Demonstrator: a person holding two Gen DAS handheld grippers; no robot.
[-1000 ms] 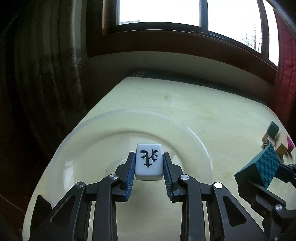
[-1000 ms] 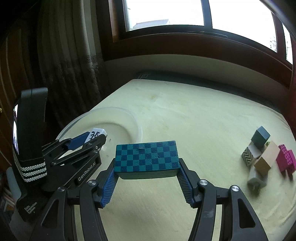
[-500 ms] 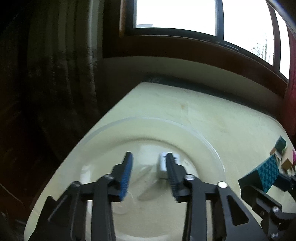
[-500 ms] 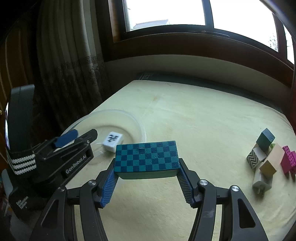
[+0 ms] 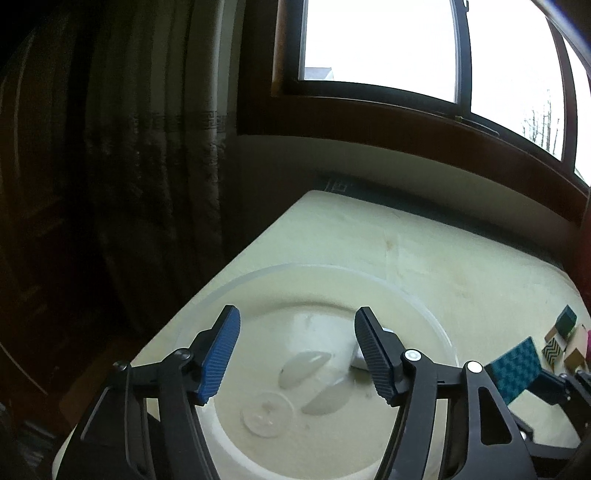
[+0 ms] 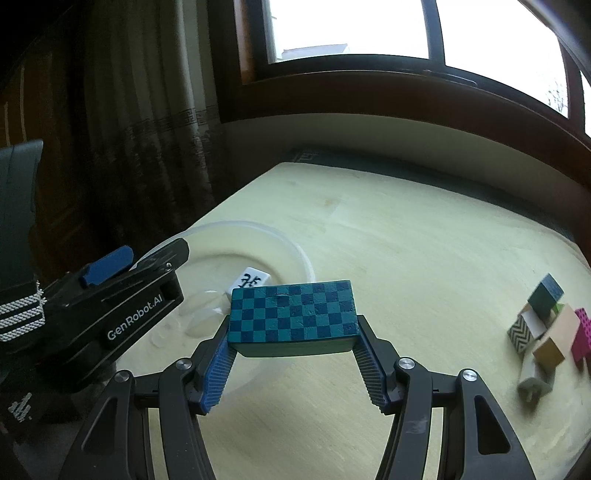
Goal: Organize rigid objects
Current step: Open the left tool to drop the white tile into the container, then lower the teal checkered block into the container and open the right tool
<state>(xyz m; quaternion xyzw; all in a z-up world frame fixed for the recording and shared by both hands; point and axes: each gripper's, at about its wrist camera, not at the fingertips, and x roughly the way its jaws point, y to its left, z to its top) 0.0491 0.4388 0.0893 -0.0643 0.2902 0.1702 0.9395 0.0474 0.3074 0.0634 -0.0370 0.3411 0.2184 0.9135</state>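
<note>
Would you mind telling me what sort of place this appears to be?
Probably a room in a home: a wood-framed window, a patterned curtain, and a pale table holding a clear plate and toy blocks.

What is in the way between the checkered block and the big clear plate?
The path looks mostly open. The checkered block is held in the right gripper near the plate rim. The white tile lies in the plate, and the open left gripper hangs above it.
</note>
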